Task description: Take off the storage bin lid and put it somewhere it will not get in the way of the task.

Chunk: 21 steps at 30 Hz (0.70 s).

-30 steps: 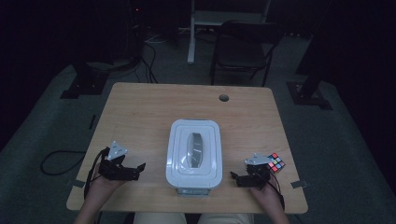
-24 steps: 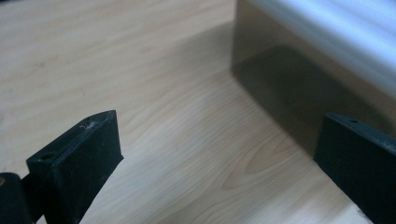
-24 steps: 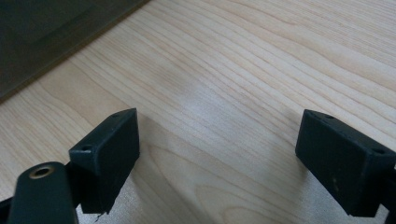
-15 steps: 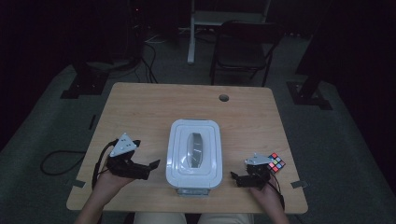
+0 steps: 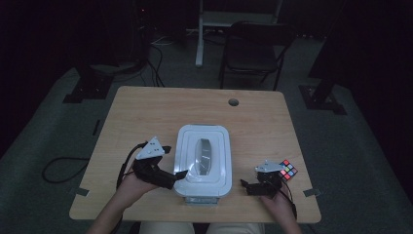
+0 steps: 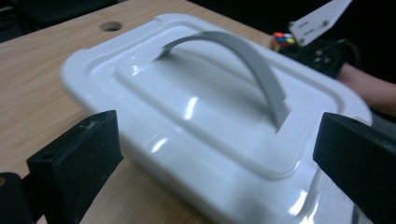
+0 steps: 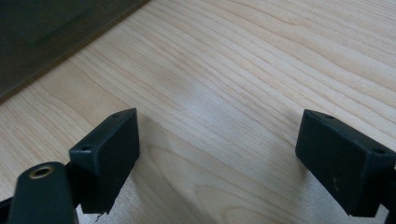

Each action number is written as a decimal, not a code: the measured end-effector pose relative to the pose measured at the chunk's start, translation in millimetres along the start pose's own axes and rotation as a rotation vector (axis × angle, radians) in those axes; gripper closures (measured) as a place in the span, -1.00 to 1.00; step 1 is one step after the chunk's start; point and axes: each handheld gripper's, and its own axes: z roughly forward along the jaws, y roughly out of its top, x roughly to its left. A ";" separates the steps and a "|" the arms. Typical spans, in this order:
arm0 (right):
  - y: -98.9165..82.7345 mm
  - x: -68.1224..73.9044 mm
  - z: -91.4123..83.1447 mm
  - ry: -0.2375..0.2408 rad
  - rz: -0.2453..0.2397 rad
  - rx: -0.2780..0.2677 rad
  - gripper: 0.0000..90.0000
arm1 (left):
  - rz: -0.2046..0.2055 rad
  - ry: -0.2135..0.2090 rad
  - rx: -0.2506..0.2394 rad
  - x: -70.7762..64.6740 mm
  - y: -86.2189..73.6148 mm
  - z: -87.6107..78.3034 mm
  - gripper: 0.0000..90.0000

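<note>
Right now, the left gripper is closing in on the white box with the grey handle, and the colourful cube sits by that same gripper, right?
Not quite. The colourful cube lies beside the right gripper, at the table's right side, as the high view shows. The rest holds: the left gripper, jaws open, is at the white box with its grey handle.

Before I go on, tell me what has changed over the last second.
The left gripper has moved right across the table, from well clear of the white lidded box to its near-left side, jaws open around that corner; nothing is gripped. The right gripper stayed put, open over bare wood. The box, its grey handle and the colour cube have not moved.
</note>
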 end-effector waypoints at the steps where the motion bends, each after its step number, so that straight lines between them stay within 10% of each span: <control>1: 0.0 0.0 0.1 0.000 0.001 -0.001 -0.70 | 0.003 -0.004 0.002 -0.9 1.5 3.1 -0.96; 21: 0.0 0.0 0.0 0.000 0.000 -0.001 -0.70 | 0.039 -0.086 0.083 -7.7 22.7 50.9 -0.86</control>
